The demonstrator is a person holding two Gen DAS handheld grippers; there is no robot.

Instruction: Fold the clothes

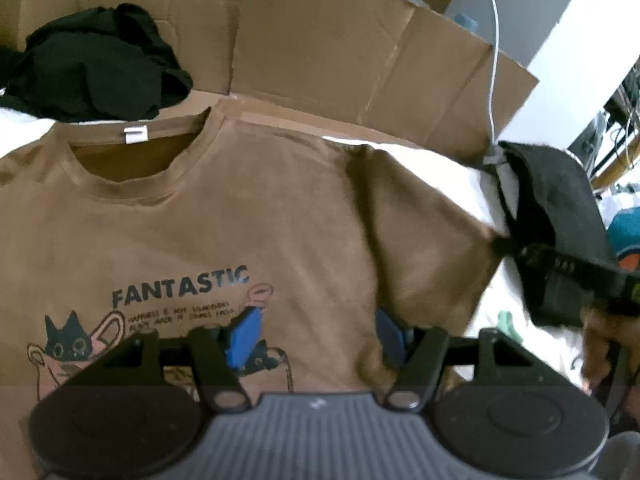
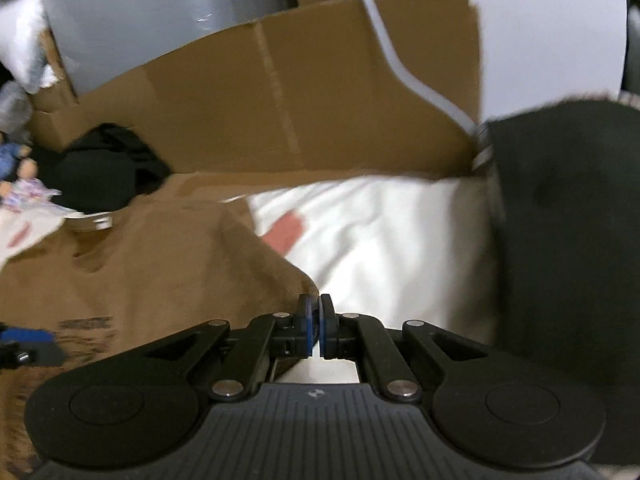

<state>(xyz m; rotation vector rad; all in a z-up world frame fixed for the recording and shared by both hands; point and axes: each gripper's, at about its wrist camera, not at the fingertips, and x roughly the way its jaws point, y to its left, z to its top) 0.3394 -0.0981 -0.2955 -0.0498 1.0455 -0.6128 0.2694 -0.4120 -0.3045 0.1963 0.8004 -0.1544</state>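
Cardboard wall (image 1: pixel 320 52) blocks behind; white bedding (image 2: pixel 380 232) free rightward.

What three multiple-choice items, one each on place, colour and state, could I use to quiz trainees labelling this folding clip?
1. Where does the black heap of clothes lie?
A. beyond the T-shirt's collar
B. on its right sleeve
C. on the printed cat

2. What colour is the T-shirt?
A. white
B. brown
C. blue

3. How do the right tongs stand?
A. wide open
B. shut at the sleeve's edge
C. holding a box

Answers: 1 A, the heap sits past the neckline against the cardboard. 2 B, brown cloth with a FANTASTIC print. 3 B, the blue pads meet at the sleeve hem.
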